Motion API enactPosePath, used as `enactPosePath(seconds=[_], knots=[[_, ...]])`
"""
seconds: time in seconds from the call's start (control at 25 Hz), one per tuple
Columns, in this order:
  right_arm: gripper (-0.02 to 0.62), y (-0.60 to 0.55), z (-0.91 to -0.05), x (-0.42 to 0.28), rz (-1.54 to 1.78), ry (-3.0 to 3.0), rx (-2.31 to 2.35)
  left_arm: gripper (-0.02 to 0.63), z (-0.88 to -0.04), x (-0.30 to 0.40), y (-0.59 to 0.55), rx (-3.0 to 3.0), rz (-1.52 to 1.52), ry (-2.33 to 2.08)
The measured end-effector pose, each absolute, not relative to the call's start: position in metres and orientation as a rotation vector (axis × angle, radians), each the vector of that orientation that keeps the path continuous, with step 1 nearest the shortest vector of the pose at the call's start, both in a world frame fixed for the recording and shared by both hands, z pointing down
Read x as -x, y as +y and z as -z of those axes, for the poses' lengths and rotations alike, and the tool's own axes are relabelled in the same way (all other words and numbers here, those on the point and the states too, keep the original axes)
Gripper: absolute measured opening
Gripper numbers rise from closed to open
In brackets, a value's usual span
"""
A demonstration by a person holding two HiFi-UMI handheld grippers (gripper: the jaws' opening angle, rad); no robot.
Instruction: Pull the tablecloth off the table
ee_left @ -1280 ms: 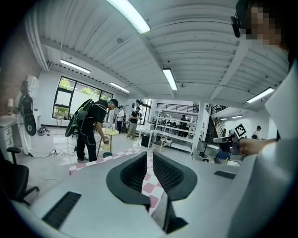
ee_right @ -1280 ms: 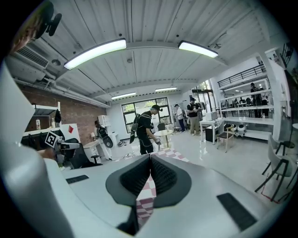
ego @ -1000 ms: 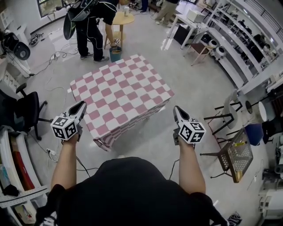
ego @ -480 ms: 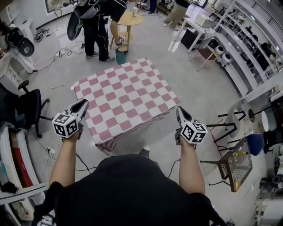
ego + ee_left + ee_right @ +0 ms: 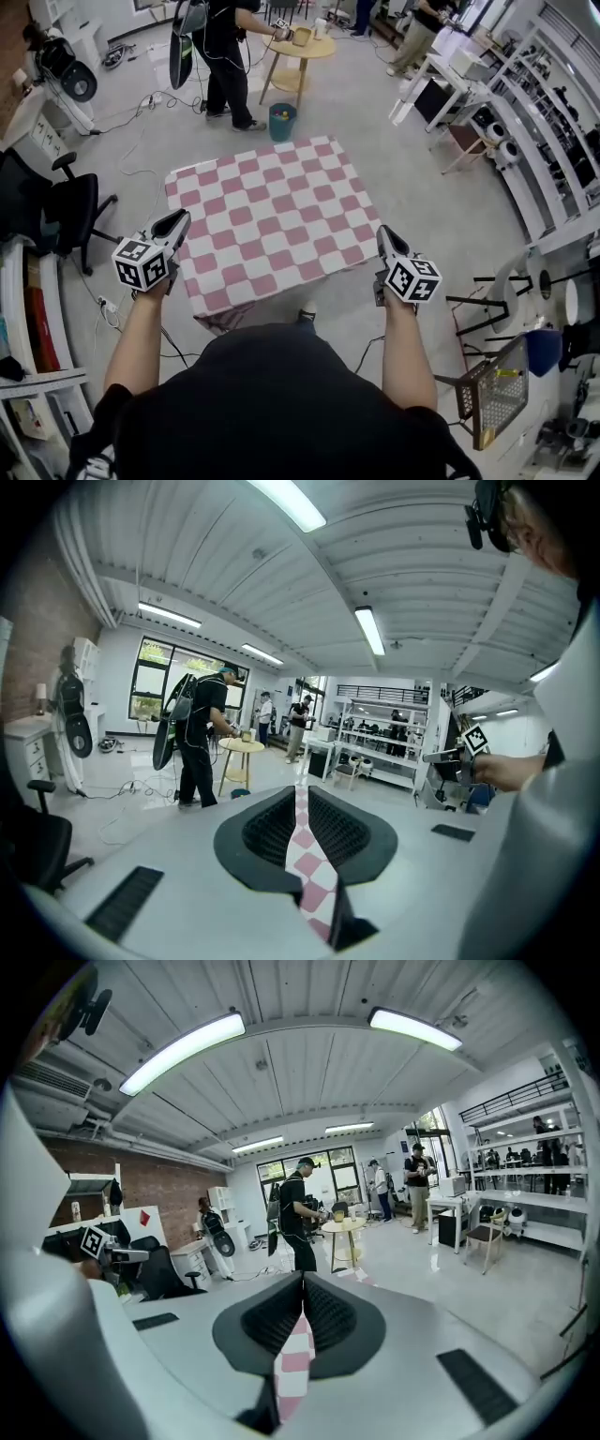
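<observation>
The tablecloth point(image 5: 272, 220) was pink-and-white checks, and the same print showed between the black ribbed pads point(image 5: 267, 832) in both gripper views. The left gripper point(image 5: 179, 220) and right gripper point(image 5: 383, 234) were pale grey, each with a white cube point(image 5: 142, 265) carrying black square markers. The floor point(image 5: 403, 178) was plain grey, the bin point(image 5: 281, 122) teal, the round table point(image 5: 305, 47) light wood, the chair point(image 5: 75, 202) black.

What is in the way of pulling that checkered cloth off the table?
Nothing visible. The left gripper and right gripper are both shut on the tablecloth, and nothing rests on top of it. The teal bin stands beyond the far side, apart from the cloth.
</observation>
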State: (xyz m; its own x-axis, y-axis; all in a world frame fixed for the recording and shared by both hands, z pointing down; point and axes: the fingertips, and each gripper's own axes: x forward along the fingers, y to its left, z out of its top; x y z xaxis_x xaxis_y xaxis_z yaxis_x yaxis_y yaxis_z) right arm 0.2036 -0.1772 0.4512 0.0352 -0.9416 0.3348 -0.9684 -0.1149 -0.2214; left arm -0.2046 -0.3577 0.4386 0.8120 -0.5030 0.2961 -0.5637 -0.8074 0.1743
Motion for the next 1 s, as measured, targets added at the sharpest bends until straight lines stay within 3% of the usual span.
enactPosePath(seconds=[0.72,1.0], knots=[[0.031,-0.369,-0.489,-0.321,-0.674,-2.282,-1.824,0.054,-0.435,0.171,-0.424,-2.480,-0.285,-1.359],[0.031,-0.422,-0.497,-0.335,-0.665,-2.372,-1.660,0.054,-0.430,0.157,-0.425,-2.395,-0.260,-1.518]])
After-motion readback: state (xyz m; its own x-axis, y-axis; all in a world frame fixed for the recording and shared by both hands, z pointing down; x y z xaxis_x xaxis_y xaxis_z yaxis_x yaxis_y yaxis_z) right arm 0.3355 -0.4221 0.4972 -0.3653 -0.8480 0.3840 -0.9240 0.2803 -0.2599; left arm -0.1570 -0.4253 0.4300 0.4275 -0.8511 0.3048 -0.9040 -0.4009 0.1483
